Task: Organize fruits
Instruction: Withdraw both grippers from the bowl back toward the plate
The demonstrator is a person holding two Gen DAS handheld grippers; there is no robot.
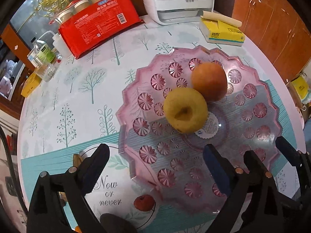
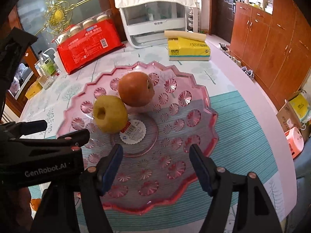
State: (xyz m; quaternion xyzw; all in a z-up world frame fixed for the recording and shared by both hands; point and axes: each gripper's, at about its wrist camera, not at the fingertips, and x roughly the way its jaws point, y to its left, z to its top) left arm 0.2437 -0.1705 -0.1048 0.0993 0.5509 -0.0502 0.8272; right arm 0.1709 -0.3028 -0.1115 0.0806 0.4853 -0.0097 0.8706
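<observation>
Sitting side by side and touching on the pink glass plate (image 2: 202,104) are a yellow apple (image 2: 110,113) and a red apple (image 2: 136,89). The left gripper (image 1: 155,163) and right gripper (image 2: 156,167) hang over the plate's near edge, both wide apart and empty.

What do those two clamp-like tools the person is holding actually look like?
Both are black plastic tongs with two tapered fingers. The left gripper and right gripper carry dark blue pads on the fingers' inner faces and round copper-coloured rivets at the joints. The left one's body shows white "GenRobot.AI" lettering. No sleeves are visible.
</observation>
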